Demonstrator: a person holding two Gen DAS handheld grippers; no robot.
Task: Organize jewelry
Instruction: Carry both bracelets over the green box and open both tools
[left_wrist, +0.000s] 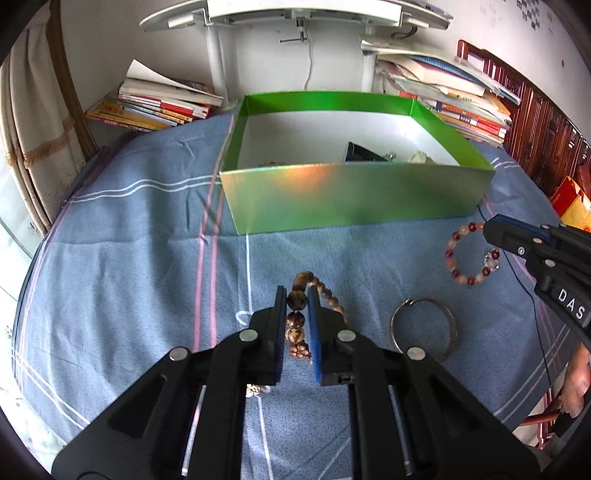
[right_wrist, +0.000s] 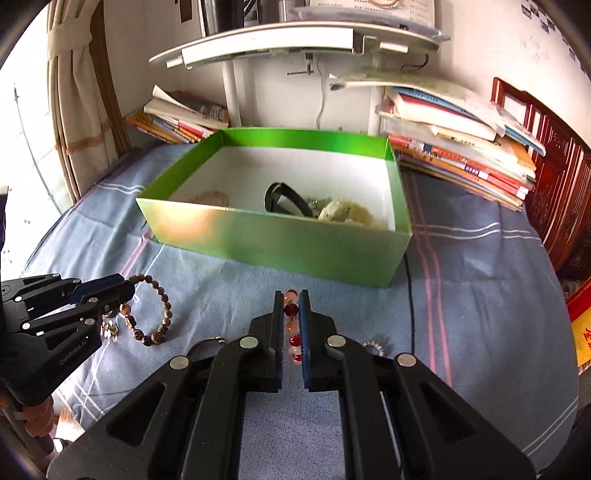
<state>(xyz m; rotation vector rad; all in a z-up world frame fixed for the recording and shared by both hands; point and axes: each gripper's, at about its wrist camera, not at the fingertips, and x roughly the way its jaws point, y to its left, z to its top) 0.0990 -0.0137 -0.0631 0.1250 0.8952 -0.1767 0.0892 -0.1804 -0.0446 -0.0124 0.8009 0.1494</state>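
Note:
A green box (left_wrist: 354, 199) with a white inside stands on the blue cloth and holds a black band (right_wrist: 284, 201) and pale jewelry (right_wrist: 340, 212). My left gripper (left_wrist: 296, 295) is shut on a brown bead bracelet (left_wrist: 297, 301), which also shows in the right wrist view (right_wrist: 155, 314). My right gripper (right_wrist: 291, 301) is shut on a red and pink bead bracelet (right_wrist: 291, 310); it also shows in the left wrist view (left_wrist: 461, 258). A metal ring bangle (left_wrist: 424, 328) lies on the cloth between the two bracelets.
Stacks of books (left_wrist: 159, 103) (right_wrist: 461, 147) lie behind the box on both sides. A white desk post (left_wrist: 218, 55) stands behind. A dark cable (right_wrist: 410, 302) runs across the cloth right of the box. A wooden chair (right_wrist: 554, 177) is at far right.

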